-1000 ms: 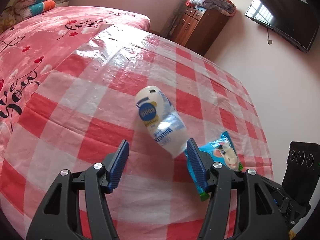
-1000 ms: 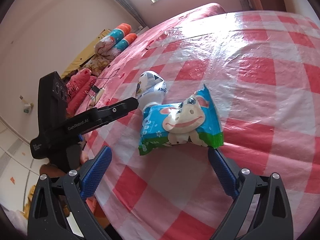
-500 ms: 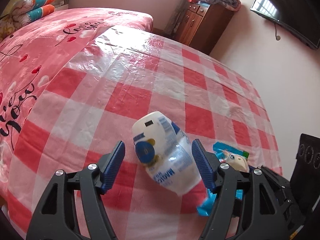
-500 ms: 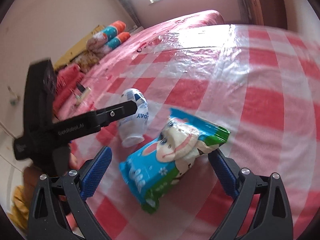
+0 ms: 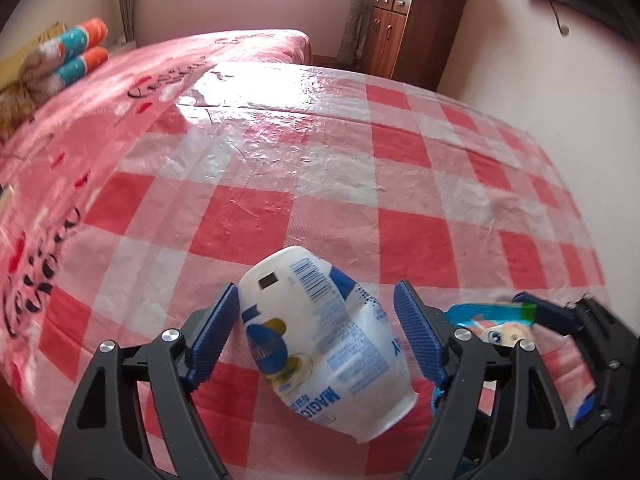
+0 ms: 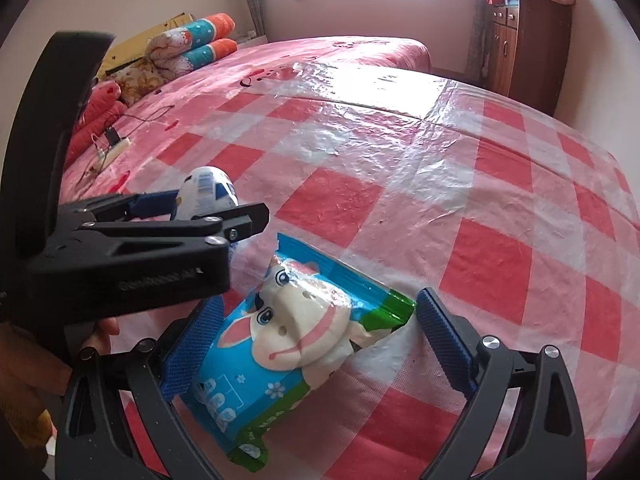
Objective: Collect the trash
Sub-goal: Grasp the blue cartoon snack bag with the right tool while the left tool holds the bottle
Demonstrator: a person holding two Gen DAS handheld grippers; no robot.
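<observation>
A crumpled white plastic bottle [image 5: 320, 344] with a blue label lies on its side on the red-and-white checked plastic cover [image 5: 320, 200]. It sits between the fingers of my left gripper [image 5: 316, 336], whose jaws are opening; the left pad is close to the bottle and the right pad stands apart. A blue snack packet [image 6: 288, 340] with a cartoon cow lies just right of the bottle. My right gripper [image 6: 318, 348] straddles it with wide jaws and is not pressing on it. In the right wrist view, the left gripper [image 6: 208, 208] and bottle [image 6: 208, 188] show at the left.
The checked cover lies over a pink bed [image 5: 100, 120]. Rolled quilts [image 6: 196, 44] are piled at its far left. A brown wooden cabinet [image 5: 408, 32] with folded blankets on top stands by the far wall. A power strip with cable [image 6: 112, 148] lies on the bed.
Both grippers moved forward over the cover. The bottle now lies between the left pads, which have spread wider. The packet now lies between the right pads.
</observation>
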